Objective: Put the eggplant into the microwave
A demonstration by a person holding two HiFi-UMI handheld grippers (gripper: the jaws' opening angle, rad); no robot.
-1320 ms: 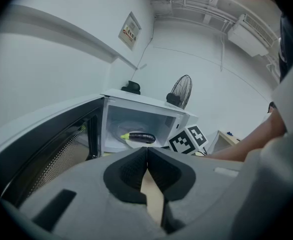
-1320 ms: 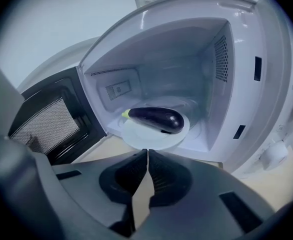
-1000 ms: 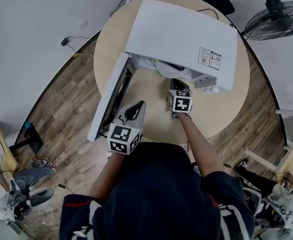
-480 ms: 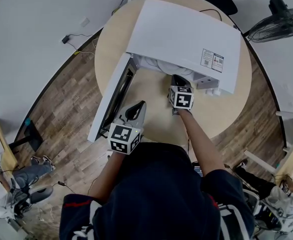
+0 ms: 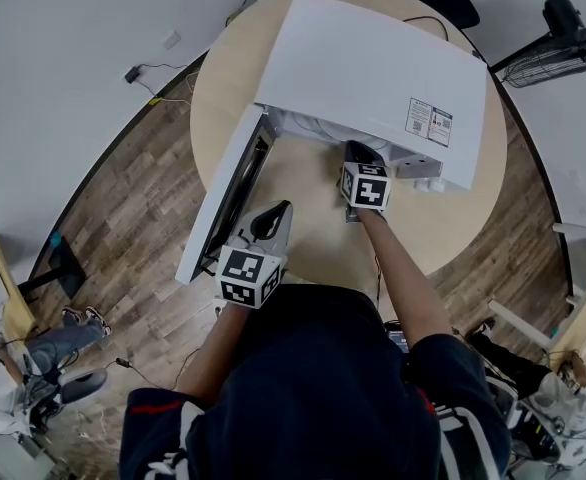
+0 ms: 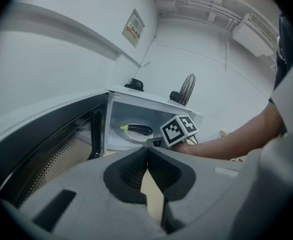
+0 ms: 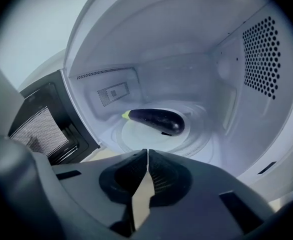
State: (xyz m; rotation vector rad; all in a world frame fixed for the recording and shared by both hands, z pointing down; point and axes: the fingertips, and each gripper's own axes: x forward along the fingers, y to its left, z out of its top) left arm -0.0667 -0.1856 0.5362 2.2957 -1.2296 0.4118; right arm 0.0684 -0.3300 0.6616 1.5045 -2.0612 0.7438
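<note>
The eggplant (image 7: pixel 156 120) lies inside the microwave (image 5: pixel 373 68), so the right gripper (image 7: pixel 147 156) at its mouth (jaws clenched empty, like those of the left gripper (image 6: pixel 146 151) beside its door (image 5: pixel 218 203)) should back straight out, wide of that door

Tally: eggplant (image 7: pixel 156 120), one. Microwave (image 5: pixel 373 68), one. Round table (image 5: pixel 453 218), one. Fan (image 5: pixel 563 48), one. Left gripper (image 6: pixel 146 151) plus right gripper (image 7: pixel 147 153), two.

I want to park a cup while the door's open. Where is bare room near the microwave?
The tabletop is bare between the open door and the right gripper, and right of that gripper. Inside the microwave it is crowded: the eggplant lies across the turntable.
</note>
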